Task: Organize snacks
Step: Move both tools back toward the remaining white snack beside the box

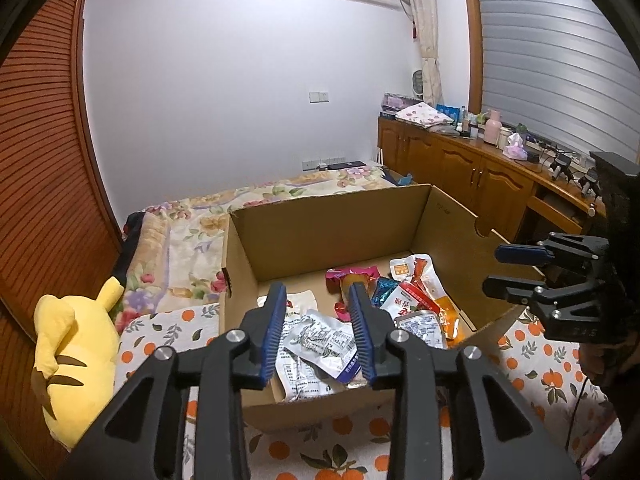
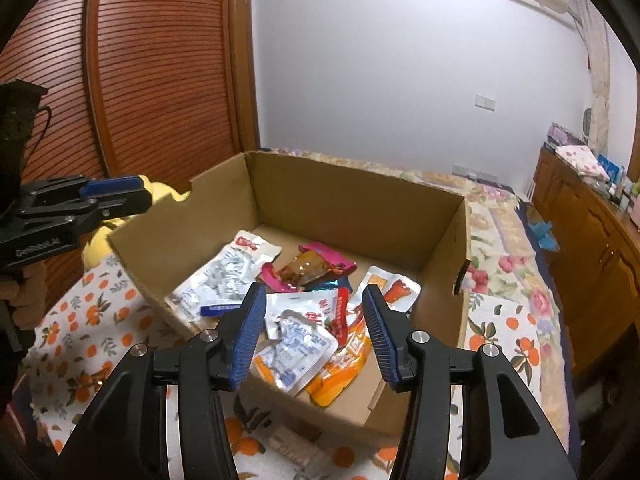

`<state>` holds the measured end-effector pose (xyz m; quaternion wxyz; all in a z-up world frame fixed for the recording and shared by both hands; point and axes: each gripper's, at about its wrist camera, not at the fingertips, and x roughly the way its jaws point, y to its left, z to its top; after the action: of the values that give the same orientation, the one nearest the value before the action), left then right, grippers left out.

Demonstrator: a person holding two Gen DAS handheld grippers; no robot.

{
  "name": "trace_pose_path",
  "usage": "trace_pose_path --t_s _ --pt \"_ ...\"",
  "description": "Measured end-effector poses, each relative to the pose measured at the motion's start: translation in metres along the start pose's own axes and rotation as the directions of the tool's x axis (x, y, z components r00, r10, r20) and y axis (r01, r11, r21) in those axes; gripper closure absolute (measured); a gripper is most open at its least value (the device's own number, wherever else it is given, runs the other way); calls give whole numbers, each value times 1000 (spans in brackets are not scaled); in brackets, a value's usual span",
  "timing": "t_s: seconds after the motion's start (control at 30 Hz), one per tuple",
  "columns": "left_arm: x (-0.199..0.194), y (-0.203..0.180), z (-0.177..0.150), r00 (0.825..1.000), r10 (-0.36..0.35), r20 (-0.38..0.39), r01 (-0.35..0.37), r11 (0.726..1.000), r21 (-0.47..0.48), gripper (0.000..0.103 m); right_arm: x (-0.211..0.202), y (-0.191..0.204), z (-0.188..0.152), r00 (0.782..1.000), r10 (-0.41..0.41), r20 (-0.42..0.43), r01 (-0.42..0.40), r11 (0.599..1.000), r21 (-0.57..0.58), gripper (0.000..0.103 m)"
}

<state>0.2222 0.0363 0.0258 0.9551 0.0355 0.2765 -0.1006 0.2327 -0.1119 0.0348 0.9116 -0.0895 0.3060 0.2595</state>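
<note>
An open cardboard box (image 1: 328,236) (image 2: 352,200) stands on the bed and holds several snack packets. Silver-white packets (image 1: 320,340) (image 2: 224,276) lie on its left side, a pink packet (image 1: 352,274) (image 2: 312,266) in the middle, and orange and red packets (image 1: 432,312) (image 2: 344,360) on its right. My left gripper (image 1: 319,294) is open and empty above the box's near edge. My right gripper (image 2: 313,294) is open and empty above the box's near corner. Each gripper shows in the other view, the right one (image 1: 508,268) at the box's right wall and the left one (image 2: 116,194) at its left wall.
The box sits on an orange-print cloth (image 1: 160,328) (image 2: 80,320) over a floral bedspread (image 1: 248,204) (image 2: 508,264). A yellow plush toy (image 1: 76,348) lies left of the box. A wooden cabinet (image 1: 472,168) with clutter runs along the right. A slatted wooden door (image 2: 140,80) is at the left.
</note>
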Motion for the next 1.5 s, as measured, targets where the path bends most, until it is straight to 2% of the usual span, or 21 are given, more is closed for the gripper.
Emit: trace_pose_path --t_s 0.3,0.5,0.53,0.6,0.63,1.07,1.23,1.5 --pt "-29 -2 -13 1000 5 18 -4 1000 -9 59 -29 21 -13 1000 13 8 -13 1000 -24 52" --pt "-40 -3 -33 1000 0 -8 0 1000 -15 56 -40 34 -30 1000 19 -14 -20 999 -35 52" --pt "-42 -5 -38 1000 -5 -16 4 1000 -17 54 -42 34 -33 1000 19 -17 -20 999 -34 52" --pt "-44 -6 -46 1000 -17 -23 17 1000 -19 37 -43 37 -40 999 22 -28 -23 999 -31 52" --pt "-45 -6 -50 1000 -19 -23 18 1000 -21 35 -44 37 -42 999 22 -33 -23 999 -30 52" --pt "-39 -3 -107 991 -40 -128 32 997 -65 34 -26 36 -82 990 32 -137 -34 999 -8 52" --pt "-29 0 -128 982 -47 -181 32 996 -83 34 -6 33 -90 982 33 -187 -34 999 -4 53" --pt "-23 2 -148 973 -56 -224 34 994 -101 34 20 31 -94 970 33 -240 -39 999 -21 53"
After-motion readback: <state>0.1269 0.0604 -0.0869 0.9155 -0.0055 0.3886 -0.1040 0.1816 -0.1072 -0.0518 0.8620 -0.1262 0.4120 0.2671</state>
